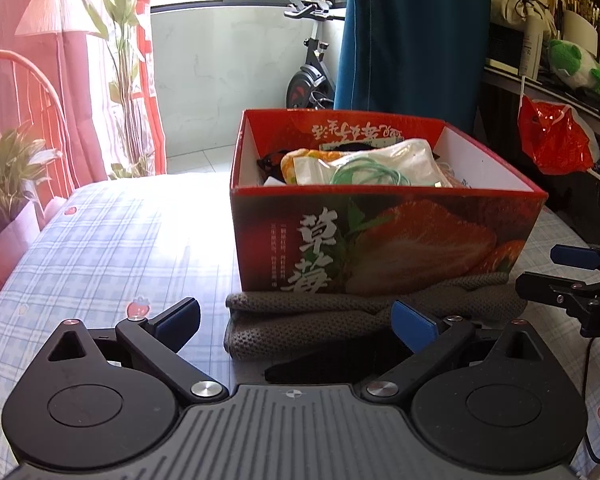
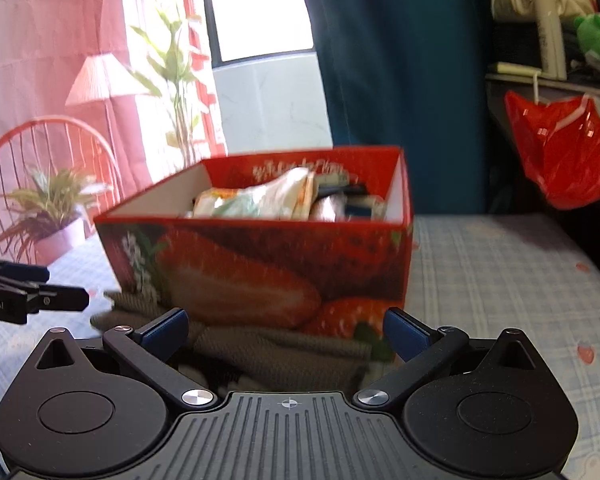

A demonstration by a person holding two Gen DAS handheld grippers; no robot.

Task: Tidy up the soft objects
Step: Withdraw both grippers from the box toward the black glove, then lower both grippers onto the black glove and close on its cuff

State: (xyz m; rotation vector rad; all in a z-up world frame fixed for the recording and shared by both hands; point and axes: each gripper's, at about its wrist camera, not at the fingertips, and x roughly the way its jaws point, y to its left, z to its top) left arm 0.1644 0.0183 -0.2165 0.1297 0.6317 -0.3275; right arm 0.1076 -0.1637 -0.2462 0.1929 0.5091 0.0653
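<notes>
A folded grey-brown knit cloth (image 1: pixel 324 320) lies on the checked tablecloth against the front of a red strawberry box (image 1: pixel 380 236). The box holds several soft packets and a green cord (image 1: pixel 364 174). My left gripper (image 1: pixel 298 322) is open and empty, its fingers spread either side of the cloth. My right gripper (image 2: pixel 286 334) is open and empty, low over the same cloth (image 2: pixel 276 350) in front of the box (image 2: pixel 260 268). The right gripper also shows at the right edge of the left wrist view (image 1: pixel 576 280).
A checked tablecloth (image 1: pixel 100 248) covers the table. A potted plant (image 1: pixel 8 188) and a red chair stand at the left. A red plastic bag (image 1: pixel 552 140) hangs from a shelf at the right. An exercise bike stands behind.
</notes>
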